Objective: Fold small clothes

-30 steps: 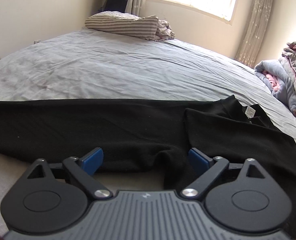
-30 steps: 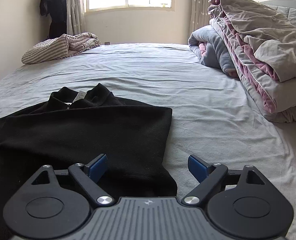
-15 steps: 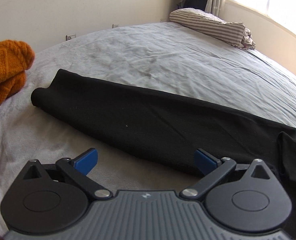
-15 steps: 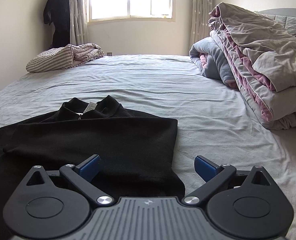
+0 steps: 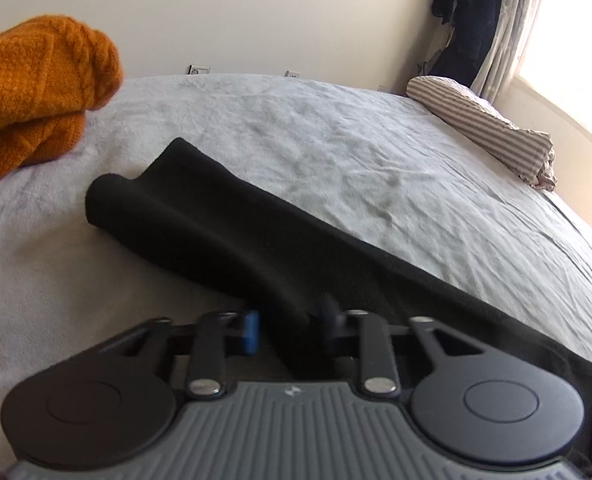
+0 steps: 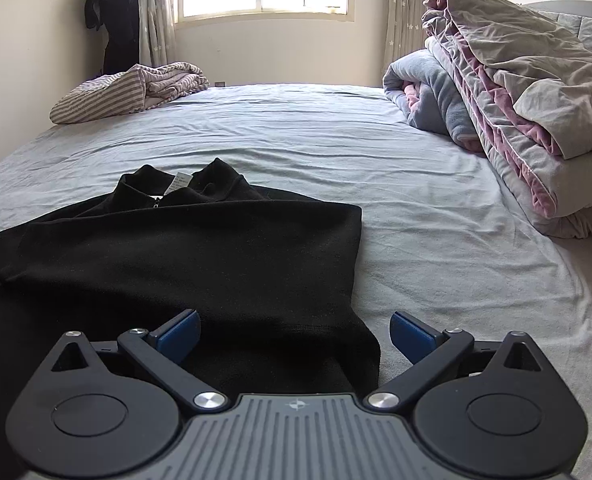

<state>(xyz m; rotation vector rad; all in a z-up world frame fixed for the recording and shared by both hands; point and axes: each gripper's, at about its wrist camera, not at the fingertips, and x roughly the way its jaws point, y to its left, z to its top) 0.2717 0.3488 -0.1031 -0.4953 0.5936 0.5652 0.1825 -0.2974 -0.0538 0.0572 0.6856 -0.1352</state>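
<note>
My left hand-held gripper (image 5: 289, 330) tilts down at the bed (image 5: 376, 168), its jaws just closed, pinching the long sleeve (image 5: 215, 232) of the black sweater (image 6: 183, 256) spread on the sheet. My right hand-held gripper (image 6: 293, 334) angles down too, jaws wide apart and holding nothing, over the folded sleeve's edge.

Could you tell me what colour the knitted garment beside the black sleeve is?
Orange knitted garment; left wrist view.

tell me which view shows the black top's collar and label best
The right wrist view: the black top lies spread with its zip collar and white label in plain sight. The left wrist view shows only its sleeve.
</note>
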